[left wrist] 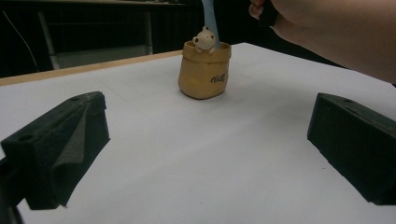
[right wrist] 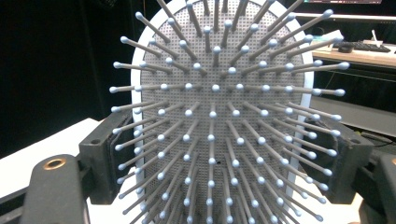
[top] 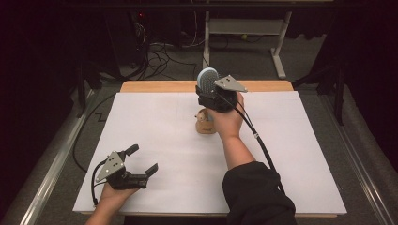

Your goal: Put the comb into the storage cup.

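The white tabletop (top: 291, 154) spreads out in front of me, with a strip of bare wood along its far edge. My right forearm reaches out over its middle, and my right tool (top: 212, 96) is raised above the far centre, clenched on a pale blue hairbrush (top: 207, 78); in the right gripper view its jaws press on both sides of the brush head (right wrist: 219, 116), whose bristles point straight at the camera. The brush handle runs down into a small tan pot (left wrist: 204, 70) that stands upright on the tabletop just under my right hand (top: 230, 119). In the left gripper view a little cream animal figure (left wrist: 204, 39) sits at the pot's rim, touching the blue handle. My left tool (top: 143, 161) rests at the near left of the tabletop, well apart from the pot, its jaws spread wide and released, nothing between them
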A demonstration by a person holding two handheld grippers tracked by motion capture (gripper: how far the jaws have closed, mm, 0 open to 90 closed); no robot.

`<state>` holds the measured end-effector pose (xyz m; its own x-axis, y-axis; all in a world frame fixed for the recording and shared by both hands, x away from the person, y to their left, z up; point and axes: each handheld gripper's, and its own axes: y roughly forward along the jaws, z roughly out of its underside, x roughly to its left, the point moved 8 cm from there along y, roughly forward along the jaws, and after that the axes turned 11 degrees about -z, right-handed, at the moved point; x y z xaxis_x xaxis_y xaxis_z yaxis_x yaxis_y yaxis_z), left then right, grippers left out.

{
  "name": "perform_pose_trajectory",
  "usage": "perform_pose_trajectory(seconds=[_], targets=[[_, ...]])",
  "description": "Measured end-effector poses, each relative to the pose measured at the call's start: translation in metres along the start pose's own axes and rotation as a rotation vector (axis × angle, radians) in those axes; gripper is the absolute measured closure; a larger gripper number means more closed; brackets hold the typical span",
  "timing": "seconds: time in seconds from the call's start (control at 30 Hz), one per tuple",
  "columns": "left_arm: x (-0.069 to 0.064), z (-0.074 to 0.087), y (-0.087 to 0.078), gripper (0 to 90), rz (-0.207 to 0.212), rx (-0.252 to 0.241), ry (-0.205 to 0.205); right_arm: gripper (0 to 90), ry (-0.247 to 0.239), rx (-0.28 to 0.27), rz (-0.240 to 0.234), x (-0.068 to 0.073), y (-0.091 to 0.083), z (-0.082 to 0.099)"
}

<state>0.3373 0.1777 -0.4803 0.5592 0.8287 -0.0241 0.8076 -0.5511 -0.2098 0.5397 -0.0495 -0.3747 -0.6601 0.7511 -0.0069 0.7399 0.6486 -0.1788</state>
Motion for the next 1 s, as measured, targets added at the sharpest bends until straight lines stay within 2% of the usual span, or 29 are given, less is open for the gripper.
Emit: perform_pose_trajectory(seconds=[0.6, 1.0], targets=[[-0.001, 0.0, 0.0, 0.2, 0.002, -0.003, 0.0, 20.5, 0.01, 0.01, 0.014, -0.002, 0.001, 0.01], [-0.001, 0.001, 0.001, 0.2, 0.003, 0.003, 0.004, 20.5, 0.054, 0.002, 0.008, -0.007, -0.003, 0.011]])
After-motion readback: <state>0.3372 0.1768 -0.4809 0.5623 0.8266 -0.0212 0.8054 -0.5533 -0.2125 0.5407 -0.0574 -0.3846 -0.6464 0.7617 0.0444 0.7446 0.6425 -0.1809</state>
